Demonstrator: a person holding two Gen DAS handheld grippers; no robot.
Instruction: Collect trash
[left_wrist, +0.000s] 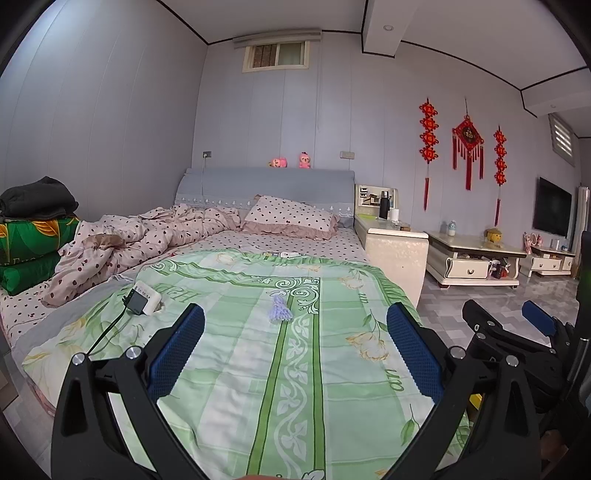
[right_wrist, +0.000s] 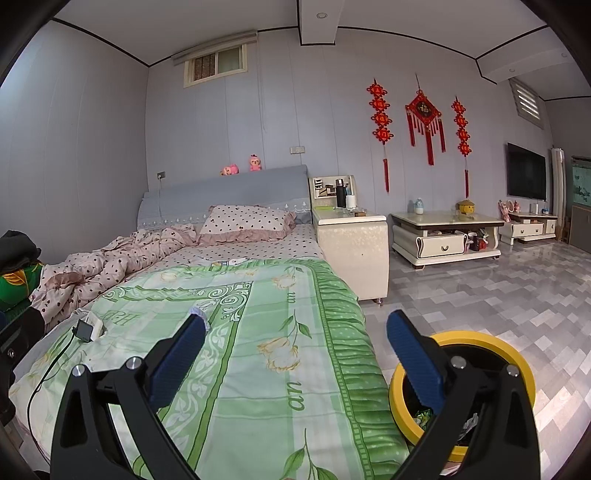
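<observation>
A small pale blue-white crumpled scrap (left_wrist: 281, 309) lies on the green floral bedspread (left_wrist: 258, 369), ahead of my left gripper (left_wrist: 295, 328), which is open and empty. In the right wrist view the scrap (right_wrist: 199, 312) peeks out behind my left fingertip. My right gripper (right_wrist: 295, 332) is open and empty, above the bed's right edge. A yellow-rimmed bin (right_wrist: 465, 369) with wrappers inside stands on the floor beside the bed, under my right finger. The right gripper (left_wrist: 517, 321) also shows at the right of the left wrist view.
A white box with a dark device and black cable (left_wrist: 142, 301) lies on the bedspread at left. A rumpled dotted quilt (left_wrist: 147, 236), a pillow (left_wrist: 291, 218) and folded green bedding (left_wrist: 29, 251) lie further back. A nightstand (right_wrist: 351, 243) and low tables (right_wrist: 443, 232) line the wall.
</observation>
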